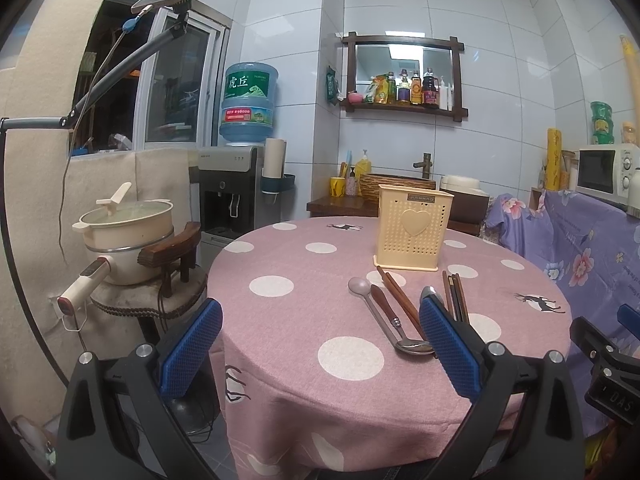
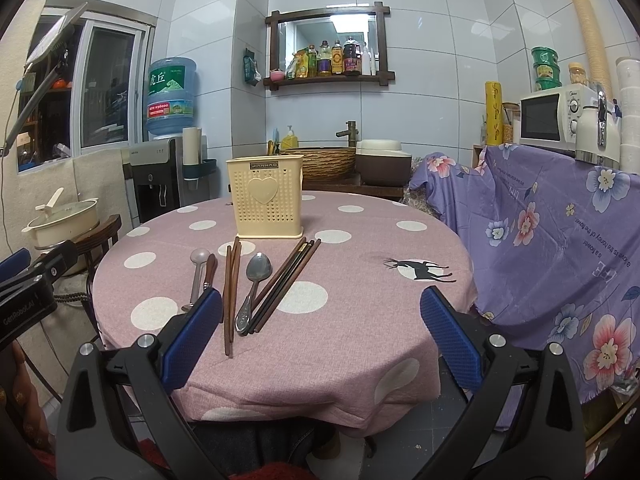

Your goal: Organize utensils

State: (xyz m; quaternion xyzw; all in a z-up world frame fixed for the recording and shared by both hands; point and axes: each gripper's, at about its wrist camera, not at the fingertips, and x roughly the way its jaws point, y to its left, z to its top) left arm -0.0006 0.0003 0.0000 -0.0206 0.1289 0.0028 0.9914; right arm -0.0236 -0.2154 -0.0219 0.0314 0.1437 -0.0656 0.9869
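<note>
The round tabletop (image 2: 360,248) wears a pink cloth with white dots, and its near edge hangs down just in front of both tools. The left tool (image 1: 320,344) has its fingers wide apart with nothing between them, above the left near edge. The right tool (image 2: 320,336) is also spread and empty. The utensils lie in a loose row between the near edge and the yellow holder (image 2: 264,202): two spoons (image 2: 200,276) at the left, brown chopsticks (image 2: 230,292), a metal spoon (image 2: 252,288) and dark chopsticks (image 2: 286,284). The right half of the cloth is bare.
</note>
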